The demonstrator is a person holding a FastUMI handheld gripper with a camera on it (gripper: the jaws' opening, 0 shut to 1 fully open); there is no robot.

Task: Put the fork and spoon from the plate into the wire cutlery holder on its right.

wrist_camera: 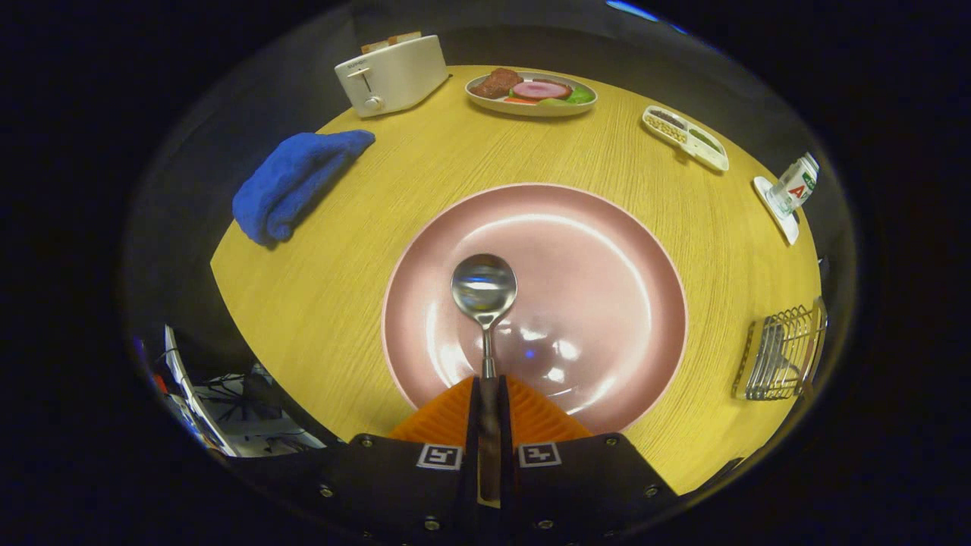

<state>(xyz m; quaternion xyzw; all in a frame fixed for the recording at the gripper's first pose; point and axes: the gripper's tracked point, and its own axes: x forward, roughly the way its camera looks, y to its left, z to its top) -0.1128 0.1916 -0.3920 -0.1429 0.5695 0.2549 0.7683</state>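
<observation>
Between the gripper (486,394) fingers we found the steel spoon's (484,292) dark handle clamped, partly hidden, above the pink round plate (607,303) on the yellow wood-grain table (364,250).

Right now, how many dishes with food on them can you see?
2. An oval plate of meat and greens sits beside the white toaster; a long divided tray lies right of it. The big pink plate holds none.

The gripper view rides on the gripper (486,402) and looks forward and steeply down along its fingers, close above the plate (607,250), the table (425,182) spreading beyond.
</observation>
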